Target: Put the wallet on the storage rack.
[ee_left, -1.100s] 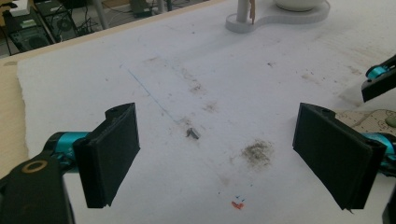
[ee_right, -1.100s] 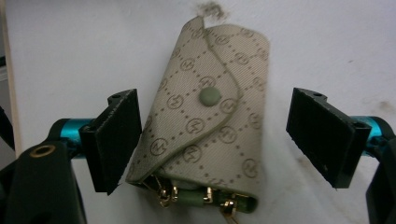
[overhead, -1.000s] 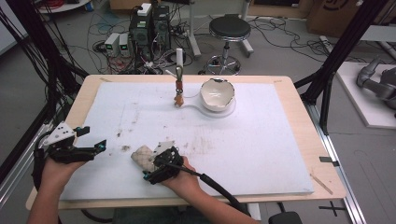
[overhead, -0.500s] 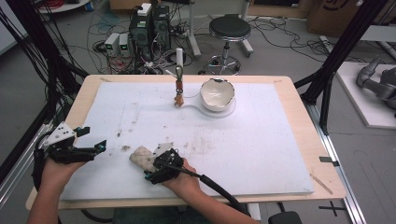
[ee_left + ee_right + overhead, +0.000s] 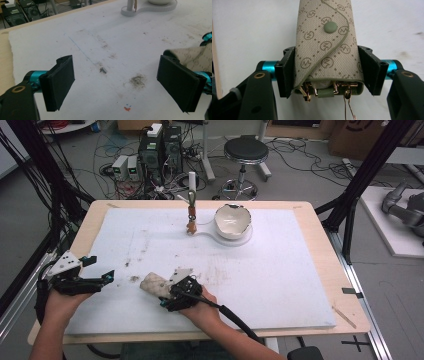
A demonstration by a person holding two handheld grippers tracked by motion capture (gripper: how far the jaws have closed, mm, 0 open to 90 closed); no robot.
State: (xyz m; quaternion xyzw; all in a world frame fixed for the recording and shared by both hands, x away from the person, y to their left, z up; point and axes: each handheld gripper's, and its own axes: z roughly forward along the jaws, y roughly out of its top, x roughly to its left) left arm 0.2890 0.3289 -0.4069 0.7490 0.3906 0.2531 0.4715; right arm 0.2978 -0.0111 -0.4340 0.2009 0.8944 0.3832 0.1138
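While my right gripper [image 5: 328, 75] pinches the key pouch [image 5: 327, 42] well in front of the bowl [image 5: 232, 220], my left gripper [image 5: 125, 82] waits spread beside it; next, I'd judge, comes unsnapping the flap.
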